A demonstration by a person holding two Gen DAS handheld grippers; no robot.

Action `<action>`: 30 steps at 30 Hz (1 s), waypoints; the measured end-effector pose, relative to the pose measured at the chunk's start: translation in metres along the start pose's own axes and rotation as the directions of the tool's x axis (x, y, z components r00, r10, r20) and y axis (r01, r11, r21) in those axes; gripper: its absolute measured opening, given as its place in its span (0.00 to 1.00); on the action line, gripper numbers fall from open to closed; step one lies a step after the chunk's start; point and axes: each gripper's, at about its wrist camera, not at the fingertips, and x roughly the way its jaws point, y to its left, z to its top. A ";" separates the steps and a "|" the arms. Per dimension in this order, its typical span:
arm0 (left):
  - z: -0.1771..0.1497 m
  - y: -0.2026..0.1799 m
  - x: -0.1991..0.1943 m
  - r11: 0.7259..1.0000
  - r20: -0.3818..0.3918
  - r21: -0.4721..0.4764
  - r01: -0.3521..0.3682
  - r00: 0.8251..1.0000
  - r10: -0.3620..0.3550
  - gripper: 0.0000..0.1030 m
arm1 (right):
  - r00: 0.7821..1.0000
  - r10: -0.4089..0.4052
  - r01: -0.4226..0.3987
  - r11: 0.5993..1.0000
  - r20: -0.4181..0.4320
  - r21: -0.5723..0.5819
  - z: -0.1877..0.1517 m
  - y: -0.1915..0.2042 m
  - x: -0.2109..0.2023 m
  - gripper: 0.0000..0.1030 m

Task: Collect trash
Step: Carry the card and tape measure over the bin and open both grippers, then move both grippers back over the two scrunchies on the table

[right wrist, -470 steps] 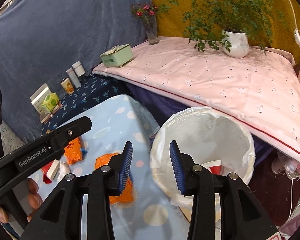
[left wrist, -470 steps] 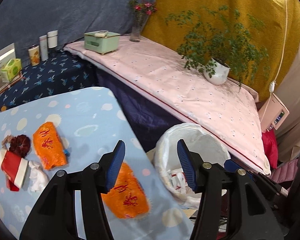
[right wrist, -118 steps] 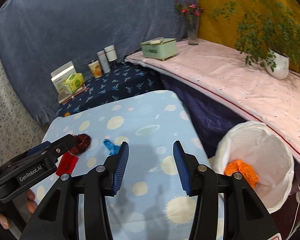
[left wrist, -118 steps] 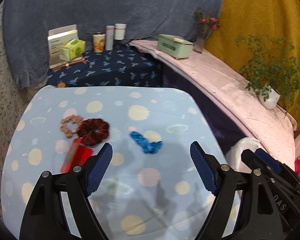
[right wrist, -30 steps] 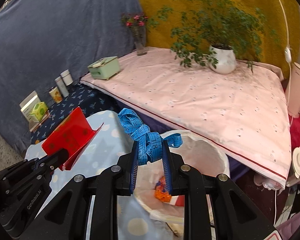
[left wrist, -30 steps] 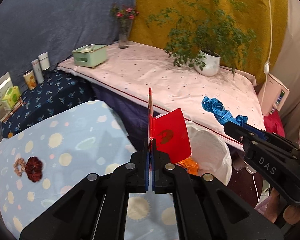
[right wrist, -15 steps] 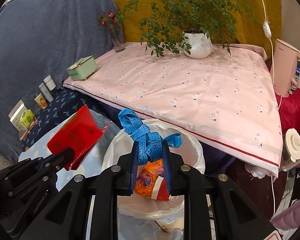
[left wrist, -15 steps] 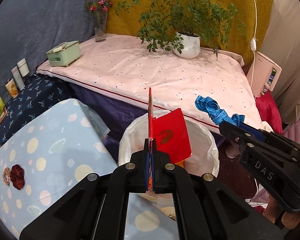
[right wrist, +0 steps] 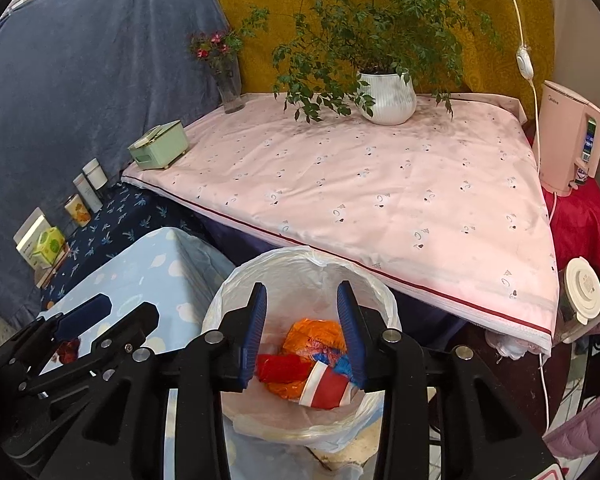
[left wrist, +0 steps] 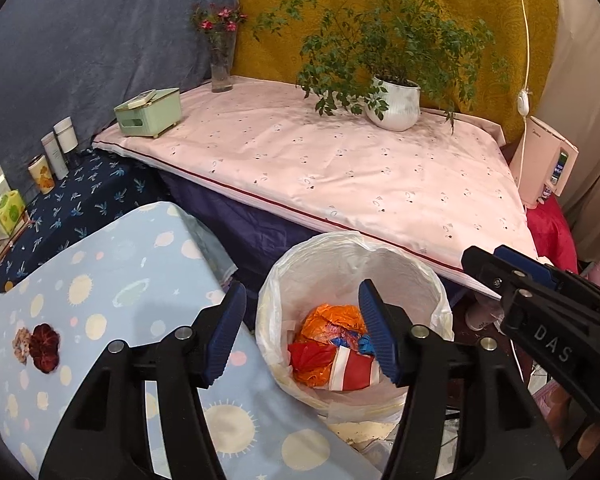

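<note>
White liner: we see a lined bin (left wrist: 352,276) holding orange, red and blue trash (left wrist: 332,344), directly below both claws.
Left gripper (left wrist: 302,332): jaws opening, nothing between them.
Right gripper (right wrist: 302,334): jaws opening, empty too.
Left over: two scrunchies (left wrist: 38,342) on the blue tablecloth (left wrist: 140,264), far left of the bin; we judge our left hand nearer.
Writing: "DAS" on the right gripper's body.
</note>
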 end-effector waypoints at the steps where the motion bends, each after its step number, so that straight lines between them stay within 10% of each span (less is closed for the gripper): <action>1: 0.000 0.003 -0.001 1.000 0.000 -0.006 -0.001 1.000 0.001 0.54 | 1.000 0.001 -0.001 1.000 0.000 -0.005 0.000 0.002 0.000 0.35; 30: -0.047 0.157 -0.036 0.959 -0.025 -0.219 -0.182 0.983 0.181 0.54 | 0.990 0.121 -0.133 0.968 -0.071 -0.213 -0.023 0.146 0.011 0.41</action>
